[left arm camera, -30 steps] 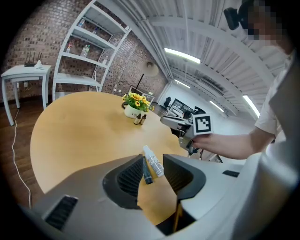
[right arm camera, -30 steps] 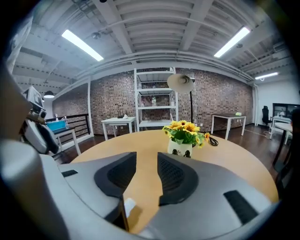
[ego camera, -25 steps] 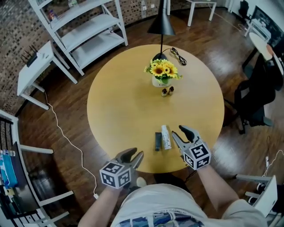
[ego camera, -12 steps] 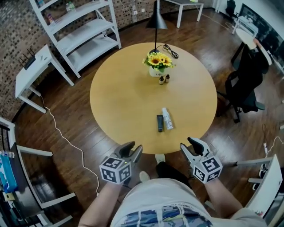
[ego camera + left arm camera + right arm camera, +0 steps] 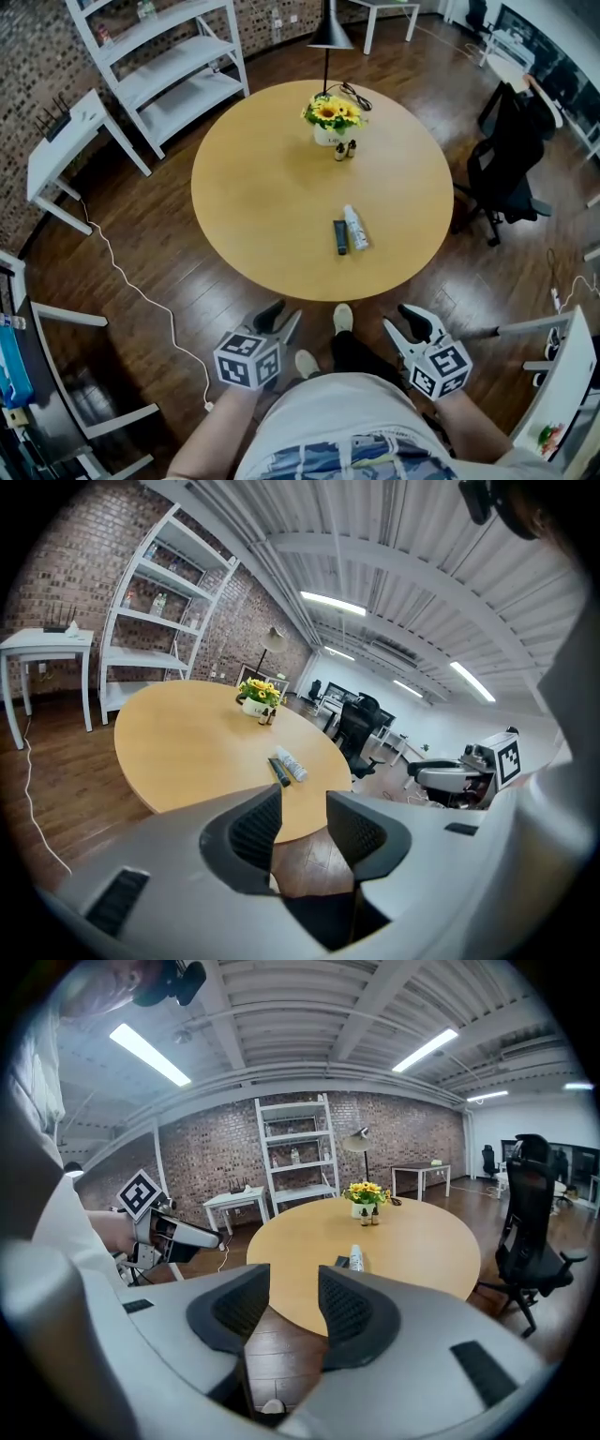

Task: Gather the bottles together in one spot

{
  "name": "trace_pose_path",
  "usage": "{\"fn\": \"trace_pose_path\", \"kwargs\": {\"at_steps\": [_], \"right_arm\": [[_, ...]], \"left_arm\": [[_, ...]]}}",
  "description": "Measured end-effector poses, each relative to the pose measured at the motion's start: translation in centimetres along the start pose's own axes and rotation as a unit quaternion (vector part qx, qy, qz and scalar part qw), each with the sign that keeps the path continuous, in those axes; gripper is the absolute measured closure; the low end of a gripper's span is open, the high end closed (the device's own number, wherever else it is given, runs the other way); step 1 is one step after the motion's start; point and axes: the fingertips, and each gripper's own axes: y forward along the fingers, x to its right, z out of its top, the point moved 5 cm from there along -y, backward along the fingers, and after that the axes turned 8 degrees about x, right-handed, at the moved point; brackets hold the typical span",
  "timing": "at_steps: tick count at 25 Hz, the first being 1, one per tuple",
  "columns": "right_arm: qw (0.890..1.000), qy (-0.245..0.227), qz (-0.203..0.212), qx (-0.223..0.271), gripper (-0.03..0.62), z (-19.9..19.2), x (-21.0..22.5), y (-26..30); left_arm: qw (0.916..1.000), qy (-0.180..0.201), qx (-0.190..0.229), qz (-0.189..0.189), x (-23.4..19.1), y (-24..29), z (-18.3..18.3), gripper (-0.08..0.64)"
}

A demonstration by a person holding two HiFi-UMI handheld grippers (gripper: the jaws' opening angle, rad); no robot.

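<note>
Across the tabletop (image 5: 253,187), lying bottles (image 5: 355,228) near and small bottles (image 5: 344,150) far are being seen ungathered; left gripper (image 5: 281,316) and right gripper (image 5: 394,320) are being held empty, jaws apart.

Grey left tongs (image 5: 281,315) and right tongs (image 5: 395,319) bear black-and-white marker cubes (image 5: 247,358).

Bright, even light from ceiling strip lights (image 5: 148,1056) high above the fingers (image 5: 349,1309) leaves the round worktop (image 5: 272,197) beyond them sharp and almost shadowless, while both gripper views bow heavily toward black circular corners and the fingers themselves loom slightly soft up close.
</note>
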Motion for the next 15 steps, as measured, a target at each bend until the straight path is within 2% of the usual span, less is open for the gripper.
{"fn": "trace_pose_path", "kwargs": {"at_steps": [6, 10, 15], "right_arm": [[1.0, -0.01, 0.013, -0.005, 0.407, 0.6, -1.3, 0.3], [1.0, -0.016, 0.023, -0.008, 0.407, 0.7, -1.5, 0.7], [1.0, -0.009, 0.025, -0.016, 0.407, 0.9, -0.6, 1.0]], "left_arm": [[0.9998, -0.013, 0.008, -0.013, 0.2, -1.0, -1.0, 0.416], [0.9999, -0.003, 0.0, -0.012, 0.1, -0.6, -1.7, 0.416], [0.9991, 0.023, -0.034, -0.009, 0.5, 1.4, -2.7, 0.416]]}}
